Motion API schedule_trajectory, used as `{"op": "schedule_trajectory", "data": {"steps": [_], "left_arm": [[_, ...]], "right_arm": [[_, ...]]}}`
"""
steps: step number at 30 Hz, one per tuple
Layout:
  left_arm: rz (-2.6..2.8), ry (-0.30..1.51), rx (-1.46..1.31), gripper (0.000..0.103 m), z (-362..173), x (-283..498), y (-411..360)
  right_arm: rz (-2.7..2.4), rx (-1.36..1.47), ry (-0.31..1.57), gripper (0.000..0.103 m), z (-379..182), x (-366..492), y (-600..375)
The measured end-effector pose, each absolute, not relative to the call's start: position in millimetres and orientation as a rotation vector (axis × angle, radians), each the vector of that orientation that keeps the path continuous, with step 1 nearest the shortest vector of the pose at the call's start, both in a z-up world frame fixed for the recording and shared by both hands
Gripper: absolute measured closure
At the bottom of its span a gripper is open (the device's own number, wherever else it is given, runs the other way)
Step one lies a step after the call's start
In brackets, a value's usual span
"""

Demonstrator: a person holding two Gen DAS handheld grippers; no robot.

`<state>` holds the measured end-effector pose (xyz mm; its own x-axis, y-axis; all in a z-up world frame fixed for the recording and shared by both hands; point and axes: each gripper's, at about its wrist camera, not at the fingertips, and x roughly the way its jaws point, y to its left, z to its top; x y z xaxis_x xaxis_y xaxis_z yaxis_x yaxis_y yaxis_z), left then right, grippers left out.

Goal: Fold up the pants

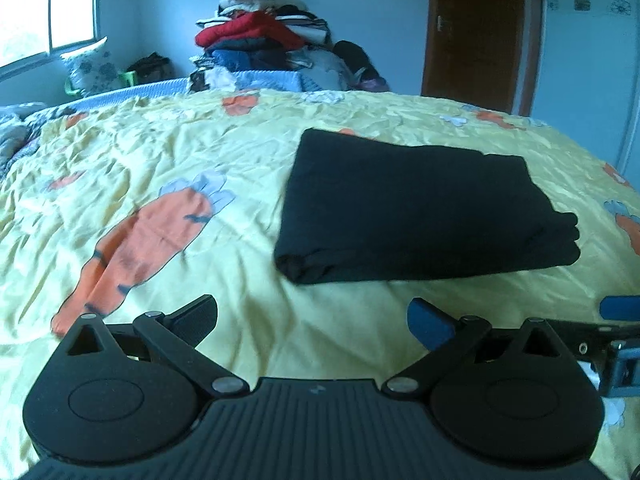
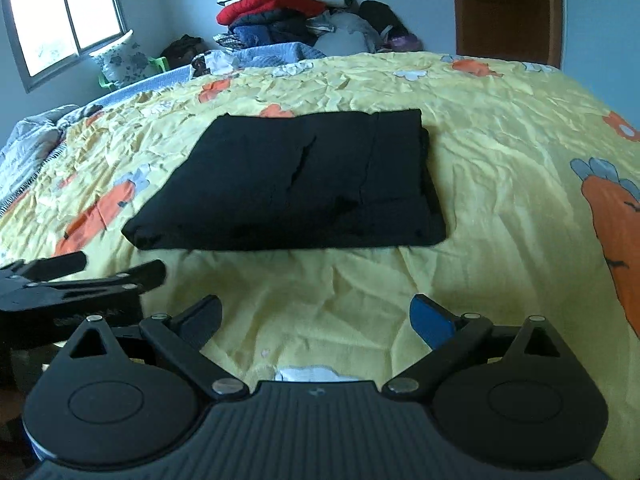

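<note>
The black pants (image 1: 420, 208) lie folded into a flat rectangle on the yellow carrot-print bedspread (image 1: 200, 160); they also show in the right wrist view (image 2: 296, 184). My left gripper (image 1: 312, 320) is open and empty, held above the bedspread just short of the pants' near edge, towards their left. My right gripper (image 2: 316, 320) is open and empty, also short of the near edge. The left gripper's fingers (image 2: 80, 268) show at the left of the right wrist view. The right gripper's blue finger (image 1: 620, 308) shows at the right edge of the left wrist view.
A tall pile of clothes (image 1: 260, 36) stands beyond the far side of the bed. A window (image 2: 64, 16) is at the far left, a brown door (image 2: 508, 8) at the far right. Rumpled bedding (image 2: 32, 140) lies at the bed's left edge.
</note>
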<state>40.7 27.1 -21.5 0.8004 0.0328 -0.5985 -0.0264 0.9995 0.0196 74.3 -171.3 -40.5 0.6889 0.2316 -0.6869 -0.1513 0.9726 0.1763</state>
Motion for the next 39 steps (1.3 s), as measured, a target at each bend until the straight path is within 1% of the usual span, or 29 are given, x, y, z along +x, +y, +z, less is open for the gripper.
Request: {"op": "schedule_trajectory", "data": {"steps": [16, 25, 39], "left_arm": [[0.046, 0.660, 0.032, 0.000, -38.1, 34.8, 31.4], [0.040, 0.666, -0.016, 0.000, -42.4, 33.6, 37.6], [0.043, 0.669, -0.007, 0.000, -42.6, 34.3, 35.6]], "right_arm": [[0.190, 0.024, 0.723, 0.002, -60.9, 64.4, -151.4], [0.151, -0.038, 0.702, 0.000, -66.7, 63.9, -141.1], [0.145, -0.035, 0.691, 0.000, -68.7, 65.0, -141.4]]}}
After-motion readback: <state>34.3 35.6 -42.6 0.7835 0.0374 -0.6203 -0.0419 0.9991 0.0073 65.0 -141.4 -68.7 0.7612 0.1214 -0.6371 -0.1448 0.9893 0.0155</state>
